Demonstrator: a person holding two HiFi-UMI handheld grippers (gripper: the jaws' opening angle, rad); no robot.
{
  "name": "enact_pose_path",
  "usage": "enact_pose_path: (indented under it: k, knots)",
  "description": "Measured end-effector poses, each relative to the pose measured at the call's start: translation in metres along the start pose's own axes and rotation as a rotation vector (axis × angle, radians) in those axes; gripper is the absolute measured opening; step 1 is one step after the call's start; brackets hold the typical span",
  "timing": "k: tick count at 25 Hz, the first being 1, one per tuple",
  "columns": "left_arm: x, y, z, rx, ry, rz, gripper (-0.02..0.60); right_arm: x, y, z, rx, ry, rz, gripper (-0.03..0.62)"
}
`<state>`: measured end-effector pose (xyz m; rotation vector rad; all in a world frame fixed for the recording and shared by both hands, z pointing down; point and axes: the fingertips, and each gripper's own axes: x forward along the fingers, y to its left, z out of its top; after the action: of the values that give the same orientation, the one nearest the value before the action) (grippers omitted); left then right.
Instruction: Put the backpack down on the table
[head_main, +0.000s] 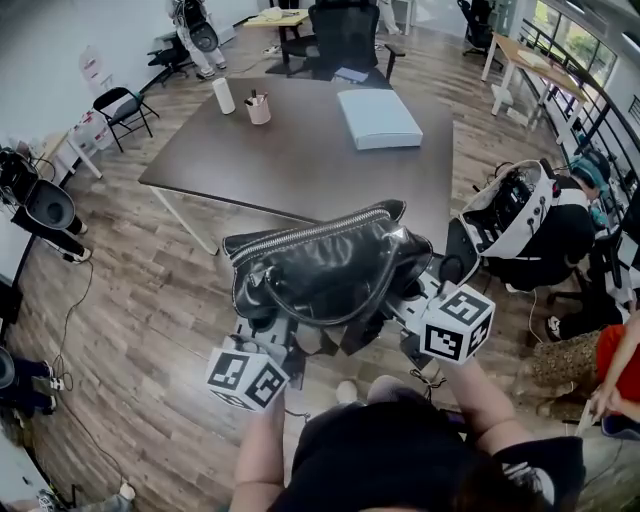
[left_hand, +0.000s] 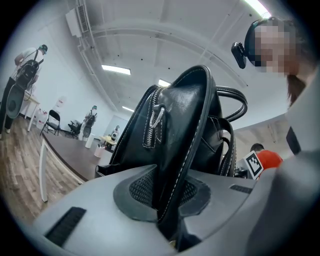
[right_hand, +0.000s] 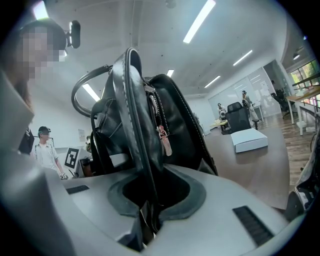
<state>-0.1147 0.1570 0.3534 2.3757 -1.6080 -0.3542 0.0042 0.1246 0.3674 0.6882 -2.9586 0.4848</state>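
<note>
your left gripper (left_hand: 167, 220) and right gripper (right_hand: 147, 212) clamp the backpack (head_main: 320, 270) mid-carry; next, seemingly, bring it over the table (head_main: 280, 160).

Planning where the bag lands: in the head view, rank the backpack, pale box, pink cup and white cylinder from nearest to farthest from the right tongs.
1. backpack, gripped in the right tongs.
2. pale box, right side of the table.
3. pink cup, far left part.
4. white cylinder, far left corner.
</note>
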Motion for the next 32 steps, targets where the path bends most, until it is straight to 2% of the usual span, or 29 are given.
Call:
enact_pose_path:
  k: [9,15,21,32]
  knots:
    - [0.037,0.043,0.028,-0.006,-0.012,0.045,0.054,0.053,-0.028,0.033,-0.035,0.003,0.013,0.063]
    - [0.090,0.073,0.040,0.006,-0.024,0.085,0.054,0.089,-0.077,0.055,-0.025,0.000,0.053,0.063]
    - [0.154,0.095,0.061,0.024,-0.048,0.113,0.054,0.120,-0.129,0.093,-0.059,-0.010,0.087,0.063]
    - [0.245,0.124,0.092,0.068,-0.092,0.126,0.054,0.162,-0.207,0.148,-0.078,-0.040,0.102,0.063]
